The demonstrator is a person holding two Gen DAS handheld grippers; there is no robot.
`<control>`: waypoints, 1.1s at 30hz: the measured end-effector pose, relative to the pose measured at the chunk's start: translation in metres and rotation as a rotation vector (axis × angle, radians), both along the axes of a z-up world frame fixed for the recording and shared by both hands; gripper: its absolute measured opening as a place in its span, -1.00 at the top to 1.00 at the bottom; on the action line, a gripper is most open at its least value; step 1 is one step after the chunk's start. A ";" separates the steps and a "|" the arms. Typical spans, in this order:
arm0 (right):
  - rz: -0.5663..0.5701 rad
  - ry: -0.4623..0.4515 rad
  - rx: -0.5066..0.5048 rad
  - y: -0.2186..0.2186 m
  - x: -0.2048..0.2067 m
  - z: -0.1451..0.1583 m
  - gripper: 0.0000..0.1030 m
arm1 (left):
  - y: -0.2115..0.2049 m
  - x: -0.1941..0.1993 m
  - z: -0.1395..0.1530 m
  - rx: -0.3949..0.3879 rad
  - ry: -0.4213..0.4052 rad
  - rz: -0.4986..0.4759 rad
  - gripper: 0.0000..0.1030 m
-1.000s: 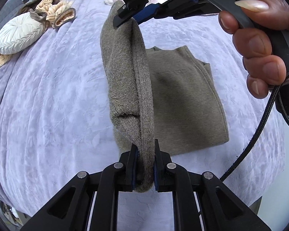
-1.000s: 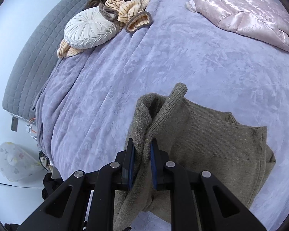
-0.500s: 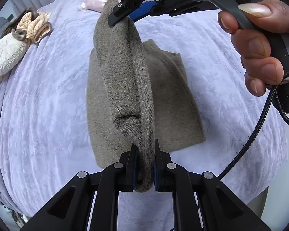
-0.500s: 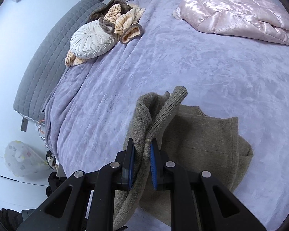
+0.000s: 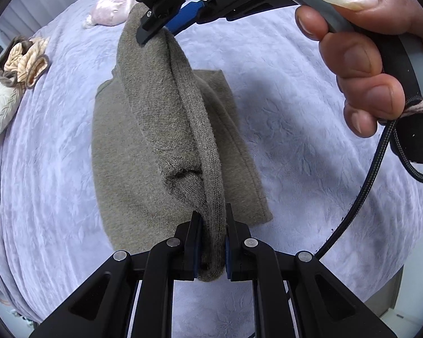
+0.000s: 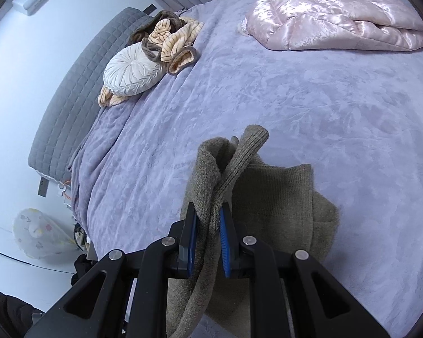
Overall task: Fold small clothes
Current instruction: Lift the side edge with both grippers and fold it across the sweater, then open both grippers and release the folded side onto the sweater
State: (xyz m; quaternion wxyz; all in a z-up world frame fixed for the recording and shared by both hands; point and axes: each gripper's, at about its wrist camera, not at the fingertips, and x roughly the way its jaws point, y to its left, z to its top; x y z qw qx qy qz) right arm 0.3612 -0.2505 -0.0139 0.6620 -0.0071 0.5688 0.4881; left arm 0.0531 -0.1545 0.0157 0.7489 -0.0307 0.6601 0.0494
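An olive-grey knitted garment (image 5: 132,146) lies partly folded on the lavender bedspread (image 5: 42,169). My left gripper (image 5: 211,242) is shut on its ribbed edge near me. My right gripper (image 5: 158,28) is shut on the same edge at the far end, so the edge is stretched taut above the rest of the cloth. In the right wrist view my right gripper (image 6: 208,236) pinches the bunched ribbed edge, and the garment (image 6: 279,197) lies below and to the right.
A white round cushion (image 6: 132,73) and striped beige-brown clothes (image 6: 174,42) lie by the grey headboard (image 6: 79,90). A pink satin quilt (image 6: 338,17) lies at the far right of the bed. The bed's edge shows at lower right (image 5: 392,290).
Both grippers have carried the held edge across the garment toward its right side; the flat part now shows mostly left of the lifted edge. Both grips are unchanged.
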 end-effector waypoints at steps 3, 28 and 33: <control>-0.026 0.020 -0.014 -0.016 0.010 -0.017 0.69 | -0.013 0.006 -0.021 0.013 0.036 -0.023 0.73; -0.162 0.088 -0.082 -0.102 0.035 -0.080 -0.25 | 0.029 -0.021 -0.006 -0.278 -0.093 0.022 -0.50; -0.098 0.098 0.050 -0.080 0.020 -0.056 -0.25 | 0.096 0.007 -0.032 -0.297 -0.113 0.157 -0.50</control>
